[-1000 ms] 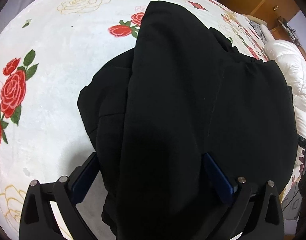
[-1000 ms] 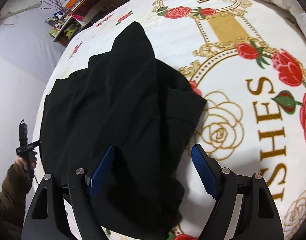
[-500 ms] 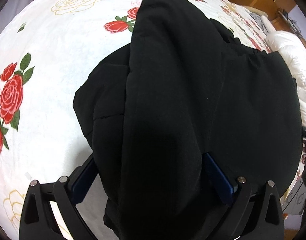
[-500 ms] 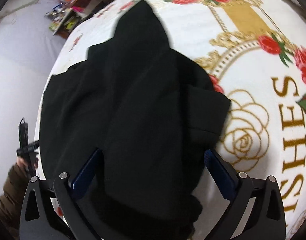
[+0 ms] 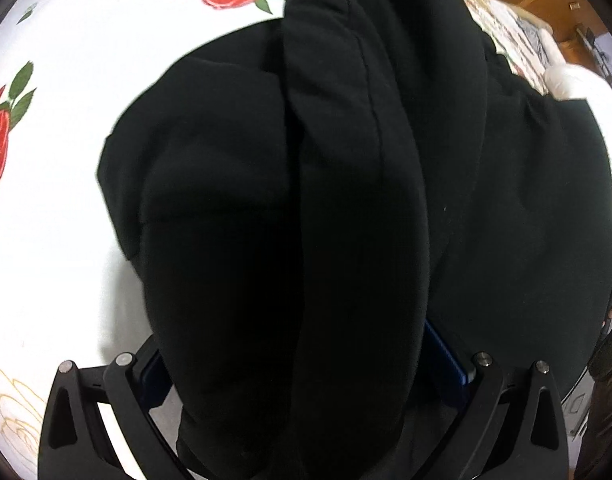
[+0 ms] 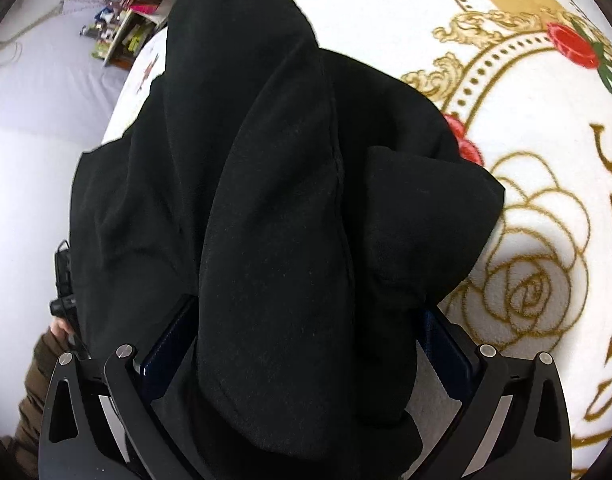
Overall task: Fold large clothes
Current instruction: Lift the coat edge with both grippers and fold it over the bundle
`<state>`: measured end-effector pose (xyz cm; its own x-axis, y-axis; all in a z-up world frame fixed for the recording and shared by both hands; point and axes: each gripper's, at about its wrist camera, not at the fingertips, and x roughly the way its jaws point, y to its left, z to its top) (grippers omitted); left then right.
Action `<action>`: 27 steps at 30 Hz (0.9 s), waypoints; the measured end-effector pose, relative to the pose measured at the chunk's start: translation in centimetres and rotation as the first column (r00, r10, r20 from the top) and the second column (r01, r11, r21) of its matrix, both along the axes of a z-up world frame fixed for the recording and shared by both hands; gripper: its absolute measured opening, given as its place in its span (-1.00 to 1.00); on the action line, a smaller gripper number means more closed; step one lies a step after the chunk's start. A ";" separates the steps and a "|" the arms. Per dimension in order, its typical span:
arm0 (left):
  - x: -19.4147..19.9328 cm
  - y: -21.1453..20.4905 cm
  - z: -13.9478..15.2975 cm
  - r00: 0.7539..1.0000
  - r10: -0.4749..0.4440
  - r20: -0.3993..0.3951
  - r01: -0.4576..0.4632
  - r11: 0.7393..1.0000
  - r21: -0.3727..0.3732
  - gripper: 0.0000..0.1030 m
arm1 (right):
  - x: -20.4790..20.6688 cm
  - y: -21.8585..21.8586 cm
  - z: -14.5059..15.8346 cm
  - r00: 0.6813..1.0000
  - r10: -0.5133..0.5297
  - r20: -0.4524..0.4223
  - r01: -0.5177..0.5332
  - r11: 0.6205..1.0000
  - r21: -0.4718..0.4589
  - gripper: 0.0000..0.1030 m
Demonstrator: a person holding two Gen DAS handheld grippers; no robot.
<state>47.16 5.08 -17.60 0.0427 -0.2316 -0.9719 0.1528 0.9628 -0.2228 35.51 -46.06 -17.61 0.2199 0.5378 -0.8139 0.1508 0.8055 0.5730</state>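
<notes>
The black garment [image 6: 274, 240] lies bunched on the bed's rose-printed blanket [image 5: 58, 184], and the fold is only partway there — a long doubled panel runs up the middle over wider layers that spread unevenly to both sides. Judging by that heap, the first lengthwise fold looks made; squaring the edges and folding it down short are still to come.

The right hand-held gripper [image 6: 306, 344] has just been opening its jaws and now stands as wide as it goes, the thick fold lying between the blue pads [image 6: 168, 336] without being pinched — it looks let go. The left hand-held gripper [image 5: 306, 360] straddles the same ridge of cloth, jaws wide; whether its pads press on the cloth I cannot tell, the fabric hides them.

Containers? None on the bed — only a cluttered shelf [image 6: 126, 28] off at the far edge, its contents too small to name.
</notes>
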 end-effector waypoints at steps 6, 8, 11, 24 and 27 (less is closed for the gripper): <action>0.1 -1.3 0.0 1.000 -0.013 0.005 0.013 0.999 0.040 0.92 | 0.6 1.6 0.4 0.999 0.034 -0.026 -0.036 0.995 -0.093 0.98; -0.4 -2.2 0.6 0.999 -0.033 0.038 0.031 0.998 0.046 0.72 | 0.4 1.8 0.9 0.999 0.029 -0.013 -0.030 0.993 -0.112 0.86; -1.0 -3.4 1.6 0.996 -0.050 0.072 0.045 0.996 0.076 0.44 | 0.0 2.9 2.2 0.999 0.036 0.020 -0.032 0.984 -0.175 0.61; -3.8 -8.7 3.5 0.978 -0.061 0.200 0.004 0.962 0.274 0.09 | -2.3 8.3 5.8 0.980 0.138 0.141 -0.049 0.863 -0.503 -0.01; -4.1 -7.8 3.1 0.979 -0.017 0.202 -0.031 0.973 0.231 0.15 | -2.3 8.7 5.8 0.980 0.133 0.146 -0.039 0.853 -0.520 -0.02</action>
<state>43.03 -2.67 -14.52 0.2438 -0.0003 -0.9698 0.1643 0.9855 0.0410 33.19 -37.35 -11.82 0.3521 0.0783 -0.9327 0.0057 0.9963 0.0858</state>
